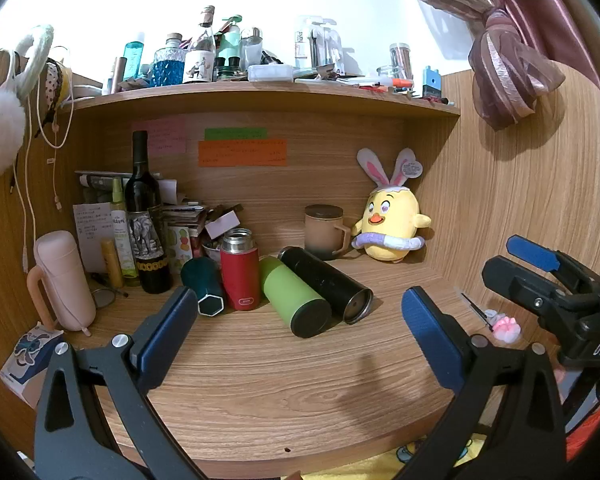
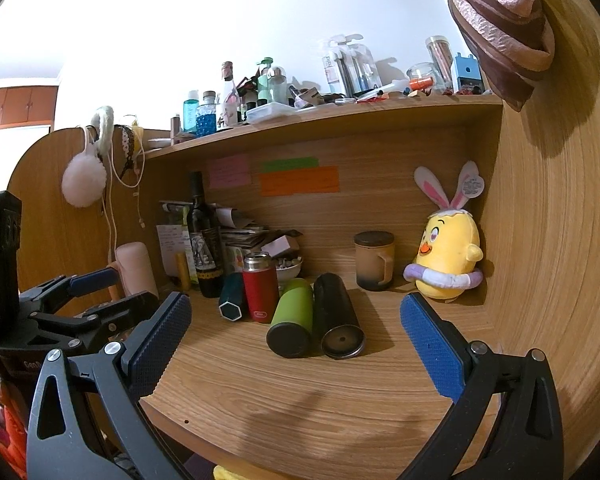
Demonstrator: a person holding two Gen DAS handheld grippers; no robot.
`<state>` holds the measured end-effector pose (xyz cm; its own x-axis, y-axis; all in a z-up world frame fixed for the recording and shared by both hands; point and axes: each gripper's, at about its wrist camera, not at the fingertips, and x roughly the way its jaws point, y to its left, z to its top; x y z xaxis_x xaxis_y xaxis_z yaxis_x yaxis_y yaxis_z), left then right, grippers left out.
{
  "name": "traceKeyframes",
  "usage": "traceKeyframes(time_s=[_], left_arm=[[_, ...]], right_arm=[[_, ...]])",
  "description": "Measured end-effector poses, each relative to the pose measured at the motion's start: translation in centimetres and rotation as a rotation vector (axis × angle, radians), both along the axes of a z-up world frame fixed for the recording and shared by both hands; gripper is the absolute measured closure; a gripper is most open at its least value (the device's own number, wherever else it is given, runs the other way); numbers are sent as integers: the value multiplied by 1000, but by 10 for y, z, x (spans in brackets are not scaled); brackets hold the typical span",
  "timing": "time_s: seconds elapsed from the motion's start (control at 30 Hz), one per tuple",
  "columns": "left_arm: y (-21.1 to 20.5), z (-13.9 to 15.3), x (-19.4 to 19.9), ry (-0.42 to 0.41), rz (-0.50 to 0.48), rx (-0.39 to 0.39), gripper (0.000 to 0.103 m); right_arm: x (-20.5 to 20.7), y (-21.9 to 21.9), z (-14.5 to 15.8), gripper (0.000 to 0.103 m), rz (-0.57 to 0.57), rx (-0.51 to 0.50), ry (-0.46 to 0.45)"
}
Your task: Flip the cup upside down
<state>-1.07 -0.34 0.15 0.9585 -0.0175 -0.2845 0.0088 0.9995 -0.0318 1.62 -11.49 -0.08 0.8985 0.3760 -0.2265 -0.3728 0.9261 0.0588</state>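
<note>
On the wooden desk (image 1: 284, 380) stand and lie several cups. A red flask (image 1: 239, 274) stands upright with a steel neck. A green flask (image 1: 294, 298) and a black flask (image 1: 326, 284) lie on their sides. A dark teal hexagonal cup (image 1: 203, 286) leans beside the red one. A brown mug (image 1: 325, 232) with a lid stands at the back. My left gripper (image 1: 300, 336) is open and empty, in front of the flasks. My right gripper (image 2: 296, 344) is open and empty, facing the green flask (image 2: 292, 322) and black flask (image 2: 338, 320); it also shows at the right of the left wrist view (image 1: 540, 276).
A yellow chick plush (image 1: 392, 224) sits at the back right corner. A wine bottle (image 1: 144, 216), a pink bottle (image 1: 64, 280) and papers crowd the back left. A cluttered shelf (image 1: 260, 92) overhangs the desk. A small pink item (image 1: 506, 328) lies at the right.
</note>
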Motion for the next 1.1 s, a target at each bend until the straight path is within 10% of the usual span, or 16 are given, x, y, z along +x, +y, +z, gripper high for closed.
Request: traceKeyframes(time_s=[1.1], left_arm=[[1,-6,2,11,-1,0,0]], right_arm=[[5,2,1,0,9,2,11]])
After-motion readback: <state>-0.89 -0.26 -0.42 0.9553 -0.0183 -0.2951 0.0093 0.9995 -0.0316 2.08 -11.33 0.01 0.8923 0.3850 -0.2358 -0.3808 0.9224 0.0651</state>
